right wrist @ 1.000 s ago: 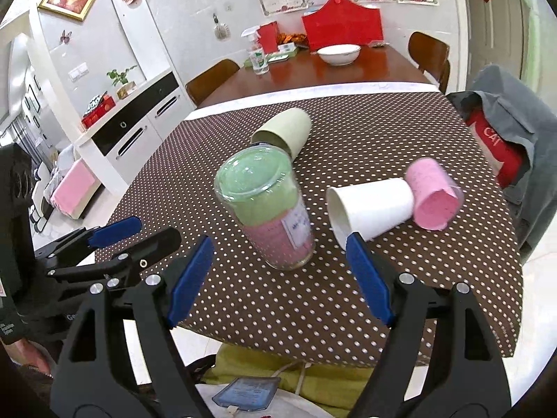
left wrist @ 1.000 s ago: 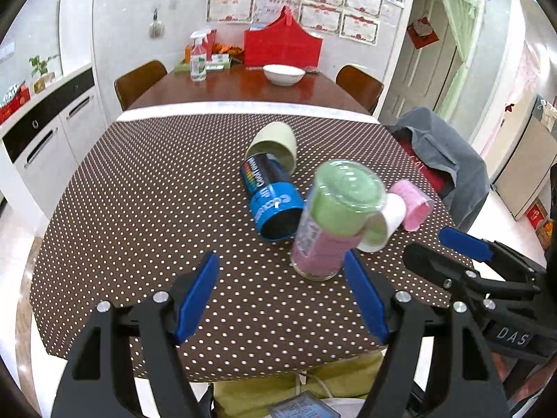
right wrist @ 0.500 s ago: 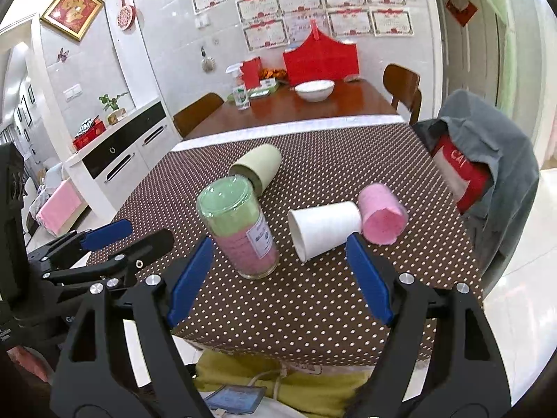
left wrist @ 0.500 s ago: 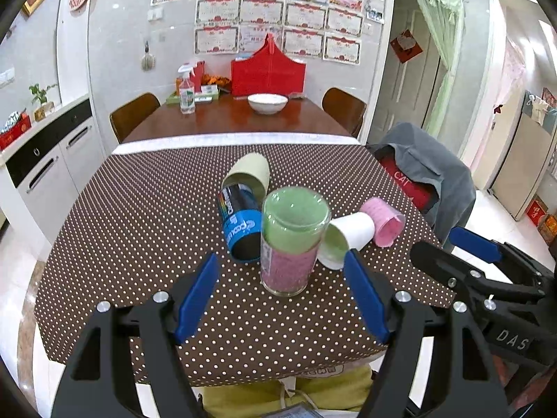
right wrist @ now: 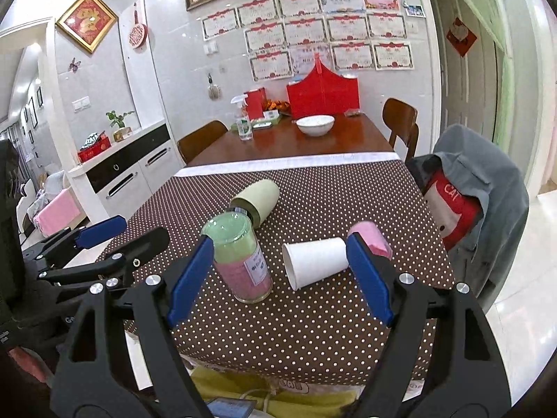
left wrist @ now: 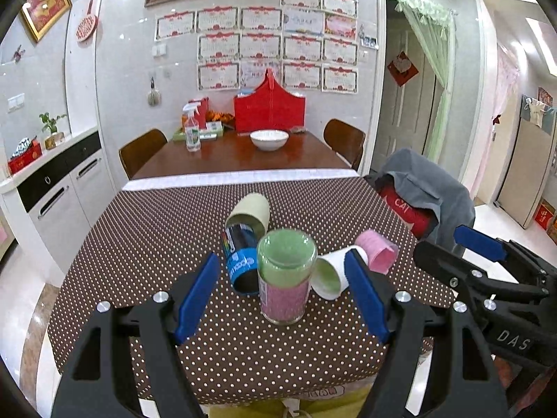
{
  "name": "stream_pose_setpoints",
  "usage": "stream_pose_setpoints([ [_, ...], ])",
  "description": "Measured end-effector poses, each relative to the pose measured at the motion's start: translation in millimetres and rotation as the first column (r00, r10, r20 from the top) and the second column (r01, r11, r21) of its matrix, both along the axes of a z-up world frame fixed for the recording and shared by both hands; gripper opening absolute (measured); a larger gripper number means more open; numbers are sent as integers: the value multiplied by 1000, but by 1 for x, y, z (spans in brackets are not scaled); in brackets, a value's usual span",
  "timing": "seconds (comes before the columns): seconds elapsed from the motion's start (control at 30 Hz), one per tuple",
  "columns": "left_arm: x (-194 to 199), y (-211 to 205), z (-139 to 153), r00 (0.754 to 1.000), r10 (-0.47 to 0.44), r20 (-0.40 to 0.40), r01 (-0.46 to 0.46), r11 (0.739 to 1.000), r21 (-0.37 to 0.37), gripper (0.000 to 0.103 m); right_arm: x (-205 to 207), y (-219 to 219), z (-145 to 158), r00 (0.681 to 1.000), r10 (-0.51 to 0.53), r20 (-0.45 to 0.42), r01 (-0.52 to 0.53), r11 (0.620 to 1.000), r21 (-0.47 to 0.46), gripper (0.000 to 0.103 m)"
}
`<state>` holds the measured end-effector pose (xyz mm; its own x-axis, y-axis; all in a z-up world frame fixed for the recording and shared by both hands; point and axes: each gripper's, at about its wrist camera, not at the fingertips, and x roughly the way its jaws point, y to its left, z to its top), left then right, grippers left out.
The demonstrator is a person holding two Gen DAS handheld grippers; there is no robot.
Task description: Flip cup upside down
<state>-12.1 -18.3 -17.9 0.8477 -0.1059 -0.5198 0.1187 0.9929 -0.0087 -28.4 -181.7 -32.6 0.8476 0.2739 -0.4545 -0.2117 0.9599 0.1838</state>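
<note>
The left gripper (left wrist: 282,297) gapes wide, empty, the glass cup (left wrist: 285,280) standing at 12 o'clock between its fingers. The right gripper (right wrist: 280,275), equally wide and empty, sees it toward 10 o'clock, so the left looks nearer.

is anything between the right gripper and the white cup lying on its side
Nothing visible. The right gripper hangs open before the table edge with the white cup straight ahead between its jaws. The jar stands left of that line, and the pink cup lies behind the white one.
</note>
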Motion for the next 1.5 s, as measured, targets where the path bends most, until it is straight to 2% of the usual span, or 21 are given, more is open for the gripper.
stream_pose_setpoints([
  [0.33,-14,-2,19,995,7,100,-7,1000,5,73,-11,-4,18,995,-13,98,15,1000,-16,85],
  [0.63,-19,-2,27,991,5,136,-5,1000,-1,73,-18,-6,24,991,-15,134,18,1000,-25,88],
  [1.03,-22,-3,25,991,3,136,-3,1000,-3,74,-22,-6,25,991,-15,134,18,1000,-22,92],
  [1.23,-20,-3,23,992,11,125,-10,1000,-6,79,-21,-7,23,991,-12,130,14,1000,-18,93],
  [1.5,-19,-3,21,993,19,115,-19,1000,0,80,-20,-9,20,993,-8,118,10,1000,-9,93],
])
